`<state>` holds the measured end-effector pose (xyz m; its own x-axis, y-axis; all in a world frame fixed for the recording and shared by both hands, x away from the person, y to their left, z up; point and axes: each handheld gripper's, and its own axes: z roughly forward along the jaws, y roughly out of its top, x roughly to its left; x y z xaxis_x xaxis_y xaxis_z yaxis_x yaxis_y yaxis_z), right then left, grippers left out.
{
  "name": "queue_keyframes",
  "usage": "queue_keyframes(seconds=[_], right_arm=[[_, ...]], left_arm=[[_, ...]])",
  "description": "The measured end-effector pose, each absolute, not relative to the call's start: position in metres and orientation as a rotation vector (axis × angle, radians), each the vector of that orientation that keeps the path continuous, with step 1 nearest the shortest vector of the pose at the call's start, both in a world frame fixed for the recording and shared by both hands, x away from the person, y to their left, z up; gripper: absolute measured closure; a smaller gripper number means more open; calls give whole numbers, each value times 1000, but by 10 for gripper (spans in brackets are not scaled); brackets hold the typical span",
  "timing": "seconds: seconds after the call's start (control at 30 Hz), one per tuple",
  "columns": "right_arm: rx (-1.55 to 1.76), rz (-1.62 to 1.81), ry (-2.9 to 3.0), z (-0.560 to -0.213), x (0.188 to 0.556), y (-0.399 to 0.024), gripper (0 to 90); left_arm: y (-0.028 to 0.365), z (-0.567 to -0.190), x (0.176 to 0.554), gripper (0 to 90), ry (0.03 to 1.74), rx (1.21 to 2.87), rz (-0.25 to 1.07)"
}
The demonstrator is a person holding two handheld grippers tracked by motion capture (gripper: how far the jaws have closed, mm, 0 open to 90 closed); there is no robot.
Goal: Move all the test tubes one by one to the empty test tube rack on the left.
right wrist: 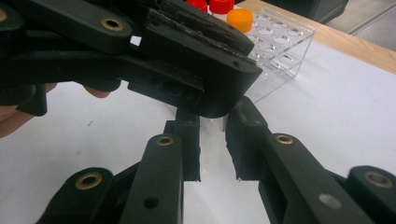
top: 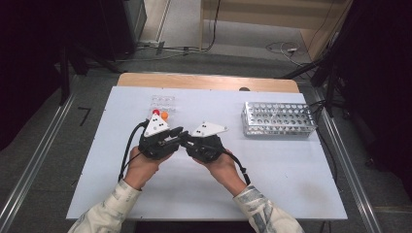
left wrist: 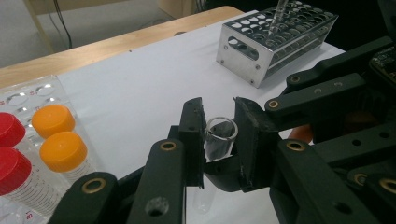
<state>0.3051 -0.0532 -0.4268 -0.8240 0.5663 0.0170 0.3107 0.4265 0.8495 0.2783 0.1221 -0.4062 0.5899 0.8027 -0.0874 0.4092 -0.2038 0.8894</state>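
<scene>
Both grippers met tip to tip over the white table [top: 291,165], just in front of the clear rack [top: 163,103] of capped tubes. Left gripper [left wrist: 218,135] clamped on a small clear tube [left wrist: 219,140] — open mouth up between the two pads, round bottom hanging below the fingers. Right gripper [right wrist: 212,140] also clamped on that same tube, glass just visible in the narrow gap between its fingers, the other gripper's fingers crossing above. Orange caps [left wrist: 58,135] and red caps [left wrist: 11,149] off to the left of the left fingers; metal rack [left wrist: 275,37] well beyond them, one thin tube standing in it.
</scene>
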Motion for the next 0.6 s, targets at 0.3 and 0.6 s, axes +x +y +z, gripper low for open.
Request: queue_keyframes(seconds=[0.3, 0.6], right_arm=[[752, 1360, 2403, -426, 304, -53, 734], [733, 1363, 2413, -426, 304, -54, 674]], left_arm=[[124, -407, 279, 756, 991, 1809, 474], [125, -405, 278, 766, 986, 1806, 486]])
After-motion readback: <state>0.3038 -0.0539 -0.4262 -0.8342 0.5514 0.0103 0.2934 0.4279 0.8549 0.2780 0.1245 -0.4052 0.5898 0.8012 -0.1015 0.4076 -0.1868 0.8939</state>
